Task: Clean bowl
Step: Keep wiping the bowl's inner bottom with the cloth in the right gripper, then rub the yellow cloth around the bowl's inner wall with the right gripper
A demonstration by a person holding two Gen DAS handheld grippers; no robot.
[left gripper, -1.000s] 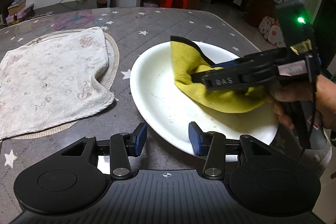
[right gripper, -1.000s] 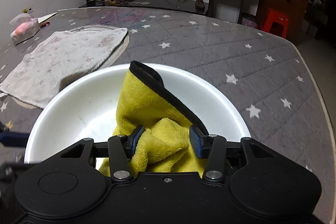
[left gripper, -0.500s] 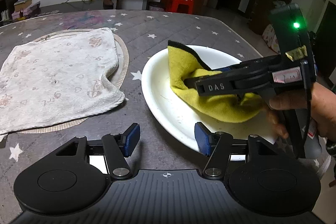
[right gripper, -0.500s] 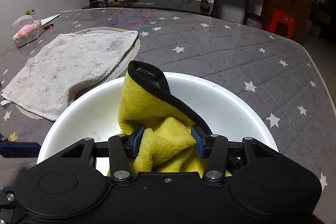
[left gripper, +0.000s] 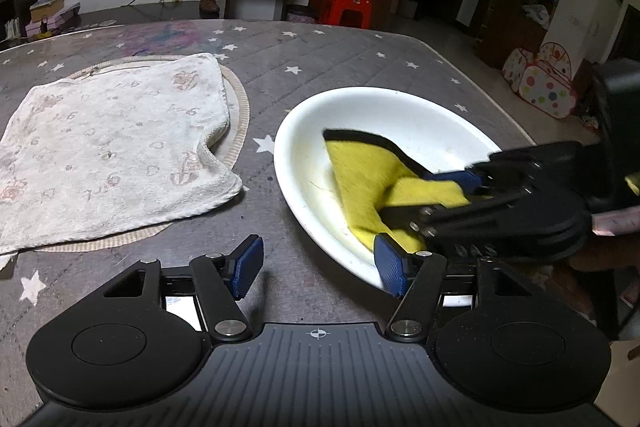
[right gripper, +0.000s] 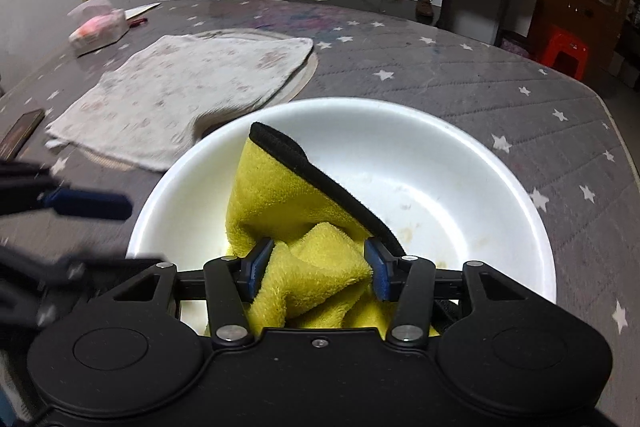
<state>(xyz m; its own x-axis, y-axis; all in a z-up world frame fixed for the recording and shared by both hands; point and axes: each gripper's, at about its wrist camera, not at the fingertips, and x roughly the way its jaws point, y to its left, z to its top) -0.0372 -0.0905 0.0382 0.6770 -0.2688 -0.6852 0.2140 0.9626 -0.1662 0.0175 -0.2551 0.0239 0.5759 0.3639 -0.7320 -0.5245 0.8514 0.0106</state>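
The white bowl (right gripper: pixel 460 163) sits on the grey star-patterned desk (left gripper: pixel 360 59), just beside a pale towel (left gripper: pixel 112 147) spread flat on a round mat (left gripper: pixel 240 107). The right gripper (right gripper: pixel 318 269) reaches into the bowl from its near side, its fingers (right gripper: pixel 378 273) pinched on a bunched fold of the yellow cloth (right gripper: pixel 280 195), whose black-edged corner stands up against the inner wall. The left gripper (left gripper: pixel 318 265) hovers at the bowl's rim; its fingers (left gripper: pixel 246 263) have just been opening and stand wide, holding nothing, one over the bare desk and the other over the rim. Brownish smears mark the inside of the bowl.
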